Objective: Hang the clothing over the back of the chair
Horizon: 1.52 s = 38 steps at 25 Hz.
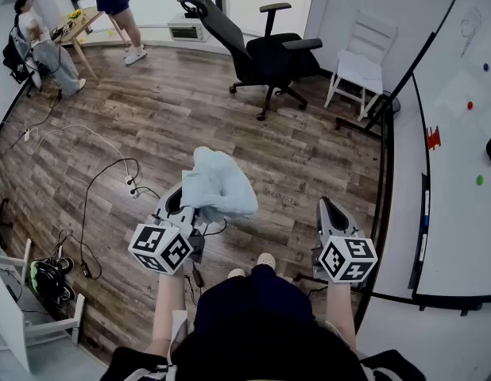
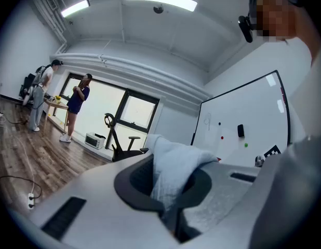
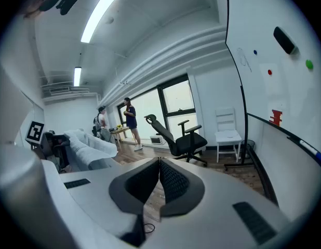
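While left gripper [image 2: 168, 193] is clamping cloth [image 1: 218, 185], jaws are standing almost together, fabric pinched between.
- Right gripper [image 3: 159, 176]: jaws meeting, gripping nothing; sitting at 4 o'clock of cloth in head view.
- Cloth: bunching over left jaws, well apart from office chair [image 1: 269, 54] at 12 o'clock.
- Handling (judgement): light, soft and limp, likely sagging and sliding off smooth chair back. Taking hold at hem or collar, right gripper spreading opposite edge.
- Hard to make out: bundle is hiding garment type and edges. Cloth is covering pinch point in head view. White chair [image 1: 361, 66] is standing at 2 o'clock; target chair not determinable.
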Each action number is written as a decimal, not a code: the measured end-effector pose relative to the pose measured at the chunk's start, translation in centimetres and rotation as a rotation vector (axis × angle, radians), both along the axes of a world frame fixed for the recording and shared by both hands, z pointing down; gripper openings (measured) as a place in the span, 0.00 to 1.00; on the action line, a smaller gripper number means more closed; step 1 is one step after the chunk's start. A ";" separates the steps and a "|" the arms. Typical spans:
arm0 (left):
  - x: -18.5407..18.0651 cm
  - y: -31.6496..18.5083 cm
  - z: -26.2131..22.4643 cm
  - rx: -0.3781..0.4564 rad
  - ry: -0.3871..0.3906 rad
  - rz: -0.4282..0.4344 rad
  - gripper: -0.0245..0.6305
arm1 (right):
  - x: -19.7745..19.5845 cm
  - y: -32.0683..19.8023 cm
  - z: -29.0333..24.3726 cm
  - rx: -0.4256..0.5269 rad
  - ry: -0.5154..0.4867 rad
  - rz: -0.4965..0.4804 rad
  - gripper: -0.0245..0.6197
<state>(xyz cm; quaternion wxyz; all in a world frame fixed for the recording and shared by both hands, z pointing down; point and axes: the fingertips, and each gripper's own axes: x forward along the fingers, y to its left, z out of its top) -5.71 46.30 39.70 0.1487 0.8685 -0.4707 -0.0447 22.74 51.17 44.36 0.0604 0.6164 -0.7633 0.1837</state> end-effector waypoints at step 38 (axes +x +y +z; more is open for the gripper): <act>-6.2 1.6 3.6 -0.056 -0.016 -0.072 0.07 | -6.3 -1.6 1.0 0.003 0.020 -0.061 0.09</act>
